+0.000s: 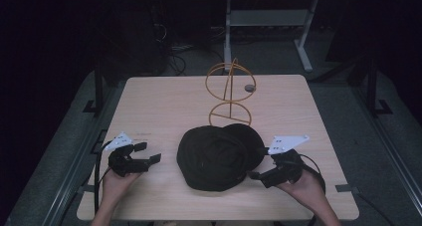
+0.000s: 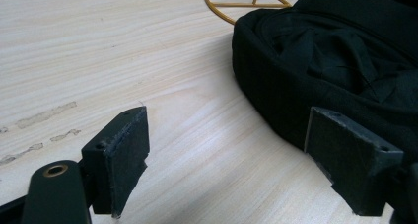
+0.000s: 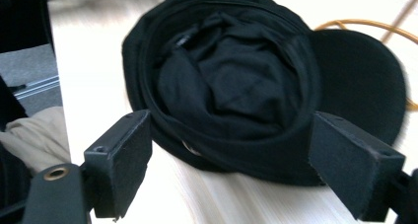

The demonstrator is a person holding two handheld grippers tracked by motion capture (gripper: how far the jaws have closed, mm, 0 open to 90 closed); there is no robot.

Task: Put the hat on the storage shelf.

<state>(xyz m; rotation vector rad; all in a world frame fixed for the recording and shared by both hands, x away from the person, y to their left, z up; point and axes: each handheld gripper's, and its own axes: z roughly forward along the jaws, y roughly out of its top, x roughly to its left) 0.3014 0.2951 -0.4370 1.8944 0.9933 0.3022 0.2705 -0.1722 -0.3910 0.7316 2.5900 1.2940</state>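
black cap lies upturned on the table between left gripper and right gripper, fingers spread wide.

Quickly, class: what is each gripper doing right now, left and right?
Left gripper: open, holding nothing, beside the black cap.
Right gripper: open, holding nothing, its fingers either side of the cap's edge.

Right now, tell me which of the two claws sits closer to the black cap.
The right claw: its tips almost reach the upturned black fabric cap's edge, while the left claw stands apart across bare wooden table.
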